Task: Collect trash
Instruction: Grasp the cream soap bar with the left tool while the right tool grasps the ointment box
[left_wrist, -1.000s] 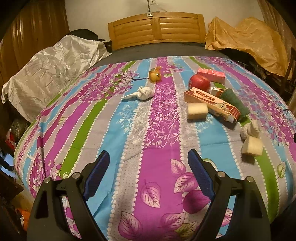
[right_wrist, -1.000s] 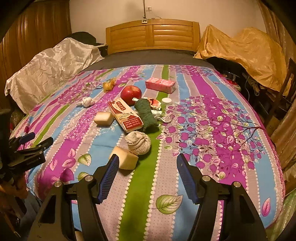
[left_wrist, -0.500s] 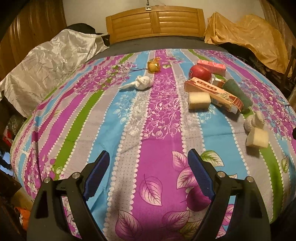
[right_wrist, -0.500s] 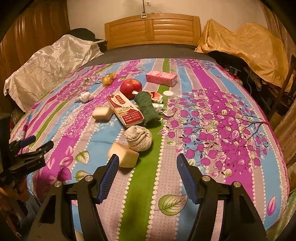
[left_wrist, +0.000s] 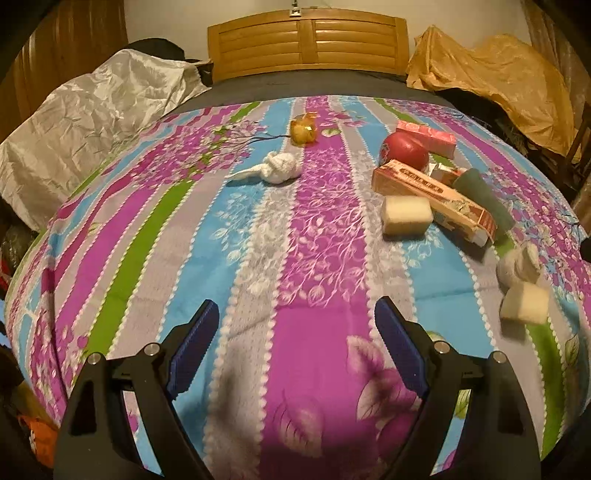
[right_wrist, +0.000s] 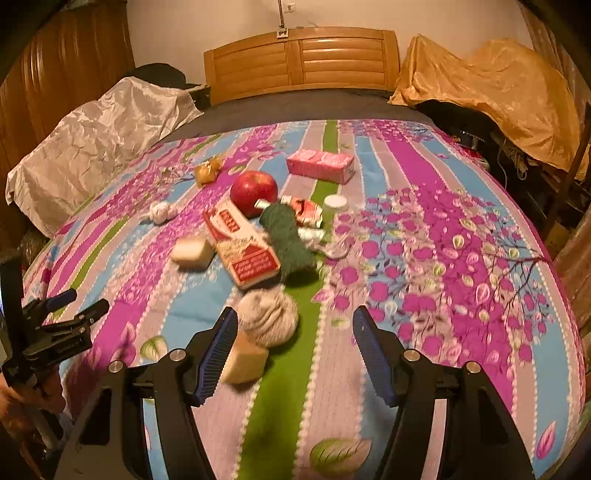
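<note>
Since both views now sit closer over the striped bedspread (right_wrist: 461, 258) than a second ago, with the clutter larger in frame, I read this as the approach, nothing collected yet. Right gripper (right_wrist: 293, 347) open and empty: foam block (right_wrist: 245, 360) touching the left pad's tip at 9 o'clock, grey wad (right_wrist: 267, 321) just past the tips at 11, long carton (right_wrist: 240, 243) and apple (right_wrist: 254, 192) farther toward 12. Left gripper (left_wrist: 295, 339) open and empty: white knotted wad (left_wrist: 279, 168) well apart at 12, yellow wrapper (left_wrist: 303, 130) beyond it.
</note>
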